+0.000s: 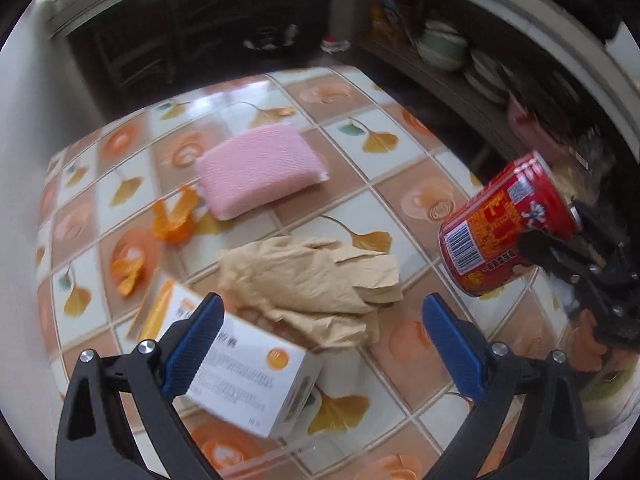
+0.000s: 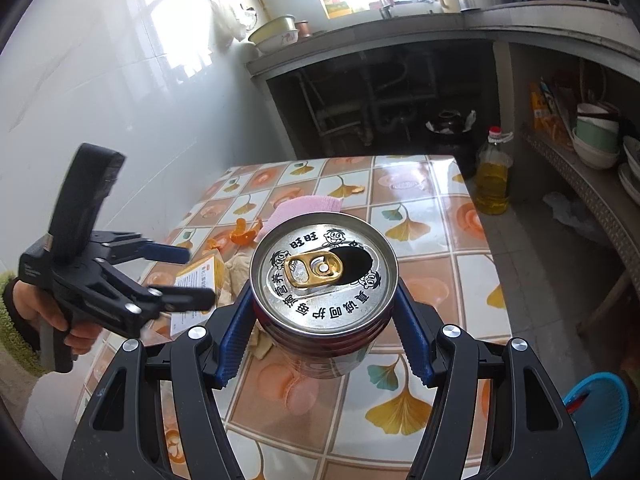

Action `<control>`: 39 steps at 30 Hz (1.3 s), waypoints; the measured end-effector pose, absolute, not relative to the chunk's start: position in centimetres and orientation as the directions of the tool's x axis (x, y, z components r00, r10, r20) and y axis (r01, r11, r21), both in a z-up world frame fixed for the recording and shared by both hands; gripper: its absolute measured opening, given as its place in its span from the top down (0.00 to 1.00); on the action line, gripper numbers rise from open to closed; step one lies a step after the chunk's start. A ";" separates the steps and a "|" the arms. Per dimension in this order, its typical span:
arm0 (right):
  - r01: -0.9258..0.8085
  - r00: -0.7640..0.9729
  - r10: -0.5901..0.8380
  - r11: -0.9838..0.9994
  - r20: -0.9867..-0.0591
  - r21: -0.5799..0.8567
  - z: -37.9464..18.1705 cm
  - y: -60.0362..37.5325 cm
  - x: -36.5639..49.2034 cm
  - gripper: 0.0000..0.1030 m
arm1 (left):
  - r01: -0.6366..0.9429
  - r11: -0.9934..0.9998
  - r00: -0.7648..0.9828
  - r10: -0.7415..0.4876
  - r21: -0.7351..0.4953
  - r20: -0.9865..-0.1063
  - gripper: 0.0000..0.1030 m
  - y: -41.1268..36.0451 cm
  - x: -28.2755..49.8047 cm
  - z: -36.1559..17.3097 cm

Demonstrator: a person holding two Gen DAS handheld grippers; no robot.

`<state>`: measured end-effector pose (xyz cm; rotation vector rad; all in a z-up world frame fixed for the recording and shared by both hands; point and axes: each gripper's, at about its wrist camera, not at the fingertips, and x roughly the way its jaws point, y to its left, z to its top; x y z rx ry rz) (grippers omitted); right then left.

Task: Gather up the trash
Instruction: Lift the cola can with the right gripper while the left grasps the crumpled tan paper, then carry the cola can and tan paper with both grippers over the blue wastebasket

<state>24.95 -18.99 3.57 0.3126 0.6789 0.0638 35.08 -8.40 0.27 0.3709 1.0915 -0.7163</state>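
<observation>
Two gripping tools work over a tiled surface point(image 1: 352, 92) printed with ginkgo leaves. The right gripper point(image 2: 326, 316) has its blue ribbed jaws clamped on a red can point(image 2: 324, 280), held clear of the surface. In the right wrist view the can's long axis runs straight toward the lens: the silver lid faces the camera, its gold pull tab bent back beside the dark opened mouth, with black characters and cartoon faces around the rim. In the left wrist view the same can point(image 1: 508, 228) appears at the right of the frame, tilted, lid end toward the upper right, showing a barcode and yellow print on its smooth metal side.

The left gripper point(image 1: 320, 344) has its jaws spread wide, gripping nothing, hovering above a white and orange carton point(image 1: 248, 380) and crumpled brown paper point(image 1: 316, 276). Only this view shows the soft, knitted pink sponge point(image 1: 260, 168) whole, with orange peel point(image 1: 172, 216) beside it. Only the right wrist view shows a blue plastic basket point(image 2: 600, 412) at lower right and an oil bottle point(image 2: 493, 172) on the floor.
</observation>
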 end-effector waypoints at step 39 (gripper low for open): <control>0.126 0.770 0.119 0.935 -0.627 0.332 2.6 -22.0 22.9 0.40 | 0.620 0.781 0.163 -0.217 -0.071 -0.963 0.77 -12.4 37.4 -3.5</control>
